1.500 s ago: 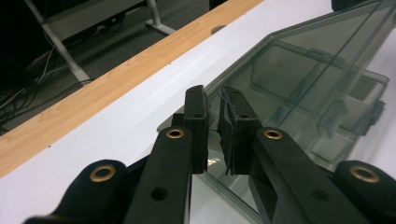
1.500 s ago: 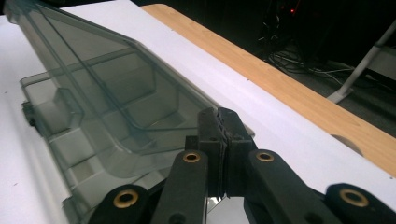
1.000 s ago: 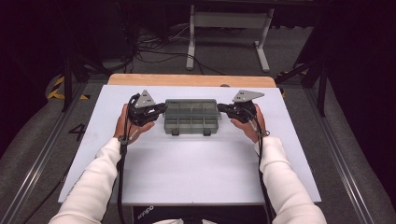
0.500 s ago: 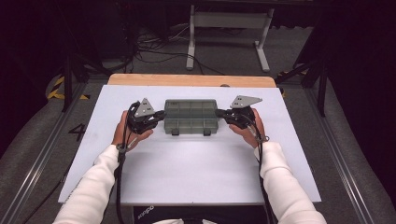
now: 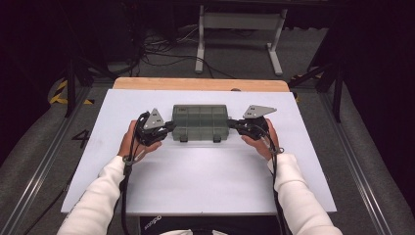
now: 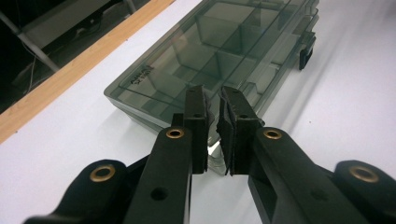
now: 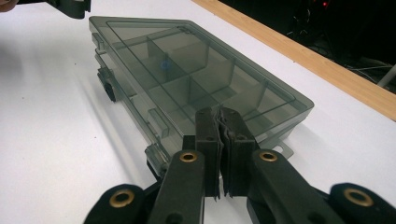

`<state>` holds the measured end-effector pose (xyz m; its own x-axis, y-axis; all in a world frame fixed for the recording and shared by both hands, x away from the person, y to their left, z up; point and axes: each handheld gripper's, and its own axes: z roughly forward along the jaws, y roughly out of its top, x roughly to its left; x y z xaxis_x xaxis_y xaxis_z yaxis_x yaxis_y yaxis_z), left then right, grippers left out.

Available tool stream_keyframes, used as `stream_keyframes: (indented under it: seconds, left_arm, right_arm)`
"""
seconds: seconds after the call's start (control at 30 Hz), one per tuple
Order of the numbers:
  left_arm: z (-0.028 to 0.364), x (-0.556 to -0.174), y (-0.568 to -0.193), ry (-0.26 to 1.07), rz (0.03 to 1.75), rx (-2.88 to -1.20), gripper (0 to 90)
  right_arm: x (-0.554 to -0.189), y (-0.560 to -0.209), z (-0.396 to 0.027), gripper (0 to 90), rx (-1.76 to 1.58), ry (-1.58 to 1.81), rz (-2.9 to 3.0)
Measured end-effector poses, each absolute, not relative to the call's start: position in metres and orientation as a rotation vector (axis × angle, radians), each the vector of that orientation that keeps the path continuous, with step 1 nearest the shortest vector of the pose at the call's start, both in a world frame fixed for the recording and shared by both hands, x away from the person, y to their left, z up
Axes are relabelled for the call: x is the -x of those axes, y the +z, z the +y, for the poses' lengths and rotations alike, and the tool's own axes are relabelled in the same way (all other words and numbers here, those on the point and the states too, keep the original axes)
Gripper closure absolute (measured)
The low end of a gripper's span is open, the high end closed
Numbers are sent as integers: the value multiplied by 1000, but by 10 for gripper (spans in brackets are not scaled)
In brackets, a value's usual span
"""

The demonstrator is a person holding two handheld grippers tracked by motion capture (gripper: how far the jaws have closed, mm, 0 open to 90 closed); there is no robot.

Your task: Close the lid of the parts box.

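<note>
Two hand-held grippers meet a clear smoky-grey compartment box [image 5: 200,122] from either side, on a white table top [image 5: 195,181].

The left gripper [image 5: 169,128] sits at the box's left end. In the left gripper view its jaws [image 6: 212,126] stand narrow, with only a thin slit between the pads, and their tips rest at the short end wall of the box. Whether they pinch a thin edge or tab there, or only press against the wall, cannot be told.

The right gripper [image 5: 233,125] sits at the box's right end. In the right gripper view its jaws [image 7: 219,140] are drawn together, pads almost touching, with their tips at that end's rim. Again it is unclear whether a lip of plastic is caught between them.

The box lies flat, a little beyond the middle of the table, long side facing the person. Its lid is down and its two dark latches [image 5: 182,139] sit on the near edge. Dividers show through the lid; the compartments look empty, apart from a small blue speck [image 7: 163,65] that is too small to identify.

Beyond the white top runs a wooden table edge [image 5: 200,84], then dark floor with cables.

Judged from this, the work is at an early stage: both ends are met and the box is steadied, but the lid remains closed and the latches look untouched.
</note>
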<state>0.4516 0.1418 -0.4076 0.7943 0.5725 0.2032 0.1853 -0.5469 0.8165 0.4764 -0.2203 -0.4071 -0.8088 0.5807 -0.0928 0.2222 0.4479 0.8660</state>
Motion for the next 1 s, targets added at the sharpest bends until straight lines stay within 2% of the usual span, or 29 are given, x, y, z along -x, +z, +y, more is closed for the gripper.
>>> stream_keyframes:
  seconds: [1.0]
  left_arm:
    - [139,-451,-428,555,579,-2148,813]
  right_arm:
    - [-470,-423,-220,869,-683,1280,2358]
